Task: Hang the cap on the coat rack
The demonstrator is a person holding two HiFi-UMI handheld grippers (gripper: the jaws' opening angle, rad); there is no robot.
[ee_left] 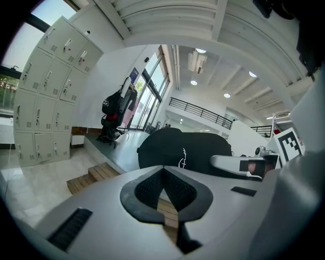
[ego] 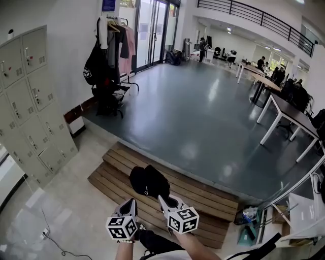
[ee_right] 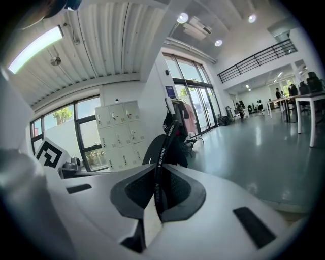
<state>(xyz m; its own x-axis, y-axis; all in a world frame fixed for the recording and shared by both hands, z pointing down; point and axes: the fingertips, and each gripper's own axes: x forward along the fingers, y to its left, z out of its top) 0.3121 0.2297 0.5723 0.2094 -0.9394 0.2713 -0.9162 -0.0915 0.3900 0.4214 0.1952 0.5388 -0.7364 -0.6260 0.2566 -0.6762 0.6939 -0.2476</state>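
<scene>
Right gripper view: right tool (ee_right: 157,175) clamps black cap (ee_right: 170,152)

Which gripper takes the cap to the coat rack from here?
Right. The right gripper is shut on the strap of the cap, so it holds the load. The left gripper is shut and empty beside it. The coat rack stands far off, ahead-left.

Open office hall — lockers (ego: 30,101), coat rack (ego: 112,48), long desks (ego: 287,109), mezzanine railing (ego: 254,15)
</scene>
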